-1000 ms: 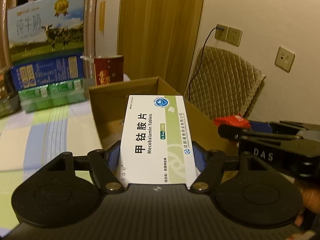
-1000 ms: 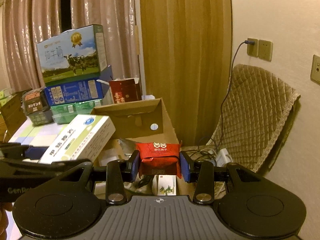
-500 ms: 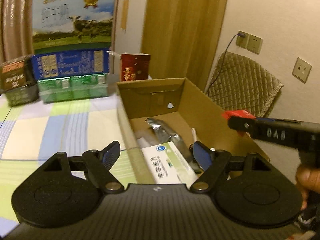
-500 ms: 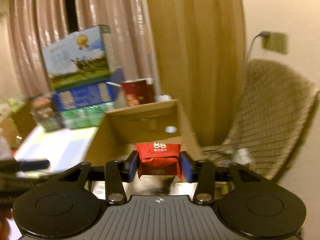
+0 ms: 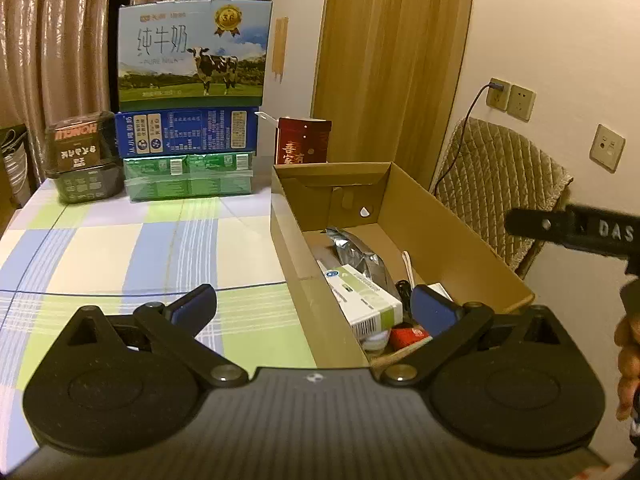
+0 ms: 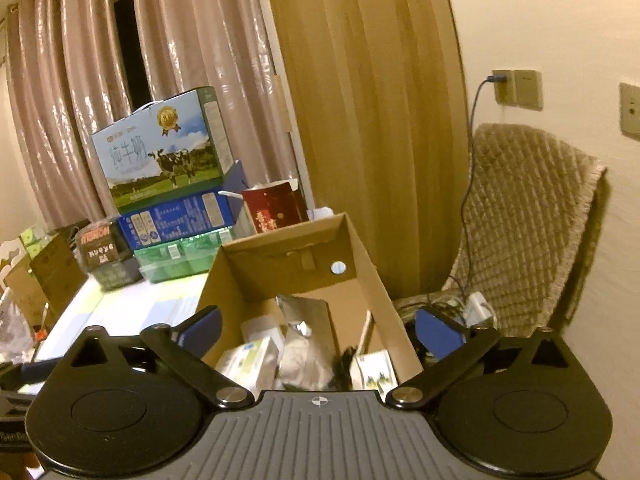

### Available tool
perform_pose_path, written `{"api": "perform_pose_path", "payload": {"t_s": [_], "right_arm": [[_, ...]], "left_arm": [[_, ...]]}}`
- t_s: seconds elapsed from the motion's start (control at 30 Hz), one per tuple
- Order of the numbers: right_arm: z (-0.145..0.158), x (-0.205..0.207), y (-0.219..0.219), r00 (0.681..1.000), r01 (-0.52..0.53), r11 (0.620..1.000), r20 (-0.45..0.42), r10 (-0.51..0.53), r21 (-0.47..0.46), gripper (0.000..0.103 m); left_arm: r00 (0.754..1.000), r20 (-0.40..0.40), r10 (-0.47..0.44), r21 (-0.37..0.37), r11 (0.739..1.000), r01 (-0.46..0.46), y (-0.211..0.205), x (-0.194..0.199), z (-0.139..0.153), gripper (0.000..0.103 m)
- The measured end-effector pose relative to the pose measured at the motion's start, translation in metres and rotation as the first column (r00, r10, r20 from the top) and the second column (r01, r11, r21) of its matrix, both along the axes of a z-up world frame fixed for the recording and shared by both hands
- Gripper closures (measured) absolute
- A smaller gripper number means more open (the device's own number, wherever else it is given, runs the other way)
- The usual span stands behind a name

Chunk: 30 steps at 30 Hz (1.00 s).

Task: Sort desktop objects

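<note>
Cardboard box (image 5: pixel 420 216) sits open at the right edge of the checked tablecloth (image 5: pixel 120 248), and inside it lie the white-and-green medicine carton (image 5: pixel 362 298), a silver foil pouch (image 5: pixel 358 258) just behind it and a red packet (image 5: pixel 408 336) at the near end. Left gripper (image 5: pixel 314 306) hangs over the box's near left wall with its blue pads spread wide and nothing between them — the right gripper (image 6: pixel 318 330) is likewise wide apart and empty above the box. Stacked milk cartons (image 5: pixel 192 52) and a dark red box (image 5: pixel 302 142) stand at the table's far side.
</note>
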State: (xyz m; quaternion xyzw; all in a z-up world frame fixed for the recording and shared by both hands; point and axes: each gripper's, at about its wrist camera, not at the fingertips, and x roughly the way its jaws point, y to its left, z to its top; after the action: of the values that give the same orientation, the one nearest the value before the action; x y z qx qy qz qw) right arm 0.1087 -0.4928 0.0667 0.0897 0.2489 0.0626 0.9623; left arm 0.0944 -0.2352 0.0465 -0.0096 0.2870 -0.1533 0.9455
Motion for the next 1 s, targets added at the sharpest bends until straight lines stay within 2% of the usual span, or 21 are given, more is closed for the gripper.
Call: {"api": "perform_pose_path", "payload": {"t_s": [0.17,0.37,0.57,0.7,0.87,1.0], "right_arm": [[0.002,-0.033,0.001,0.999,0.002,1.0,-0.034,-0.002,-0.013,0.002],[0.005,-0.066,0.007,0.998,0.001,0.997,-0.058,-0.006,-0.081,0.002],[0.011,-0.089,0.011,0.997,-0.012,0.991,-0.071,0.003,-0.13,0.002],[0.018,-0.102,0.008,0.998,-0.006,0.989,-0.068,-0.004,-0.148,0.002],[0.025,-0.113,0.002,0.997,-0.001,0.996,-0.074,-0.006,-0.09,0.002],[0.031,-0.121,0.006,0.998,-0.014,0.995,-0.068,0.007,-0.094,0.002]], "left_arm": [[1.0,-0.022,0.014,0.001,1.0,-0.014,0.005,-0.02,0.006,0.001],[0.997,-0.062,0.05,0.039,0.998,-0.048,0.004,-0.04,0.012,0.001],[0.997,-0.067,0.029,0.084,0.996,-0.023,-0.005,-0.061,0.018,0.001],[0.998,-0.064,0.031,0.055,0.998,-0.027,-0.005,-0.072,0.021,0.001],[0.999,-0.038,0.026,0.035,0.999,-0.025,-0.01,-0.086,0.03,0.001],[0.999,-0.043,0.014,0.022,1.0,-0.013,-0.012,-0.093,0.033,0.001]]}}
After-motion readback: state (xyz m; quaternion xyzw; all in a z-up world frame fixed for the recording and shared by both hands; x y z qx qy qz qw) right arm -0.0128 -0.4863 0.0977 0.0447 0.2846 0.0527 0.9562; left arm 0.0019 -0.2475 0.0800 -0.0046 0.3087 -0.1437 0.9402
